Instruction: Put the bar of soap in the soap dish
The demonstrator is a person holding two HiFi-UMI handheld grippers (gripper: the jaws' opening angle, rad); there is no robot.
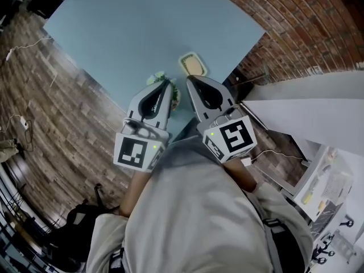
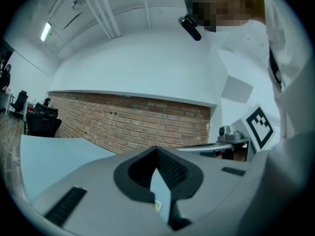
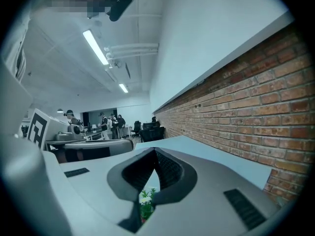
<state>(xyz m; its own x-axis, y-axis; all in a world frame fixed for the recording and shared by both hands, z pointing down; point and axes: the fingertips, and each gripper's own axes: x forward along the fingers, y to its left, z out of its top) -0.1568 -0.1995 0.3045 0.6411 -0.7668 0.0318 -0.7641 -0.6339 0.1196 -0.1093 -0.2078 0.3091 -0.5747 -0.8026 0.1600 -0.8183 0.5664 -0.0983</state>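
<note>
A green-rimmed soap dish (image 1: 192, 65) lies near the front edge of the pale blue table (image 1: 142, 27), with a tan bar of soap (image 1: 194, 67) lying in it. My left gripper (image 1: 168, 84) and right gripper (image 1: 190, 79) hang side by side in front of the person's chest, above the table's near edge, tips pointing at the table. Both are shut with nothing between their pads. In the left gripper view the left gripper (image 2: 157, 150) has its tips meeting, and a sliver of the dish (image 2: 156, 206) shows below them. In the right gripper view the right gripper (image 3: 155, 151) is closed the same way.
A small green plant (image 1: 160, 77) stands on the table just left of the dish, half hidden by the left gripper; it also shows under the right jaws as the plant (image 3: 146, 202). A brick wall (image 1: 296, 21) runs along the right. A white desk (image 1: 310, 110) and wooden floor (image 1: 51, 124) flank the table.
</note>
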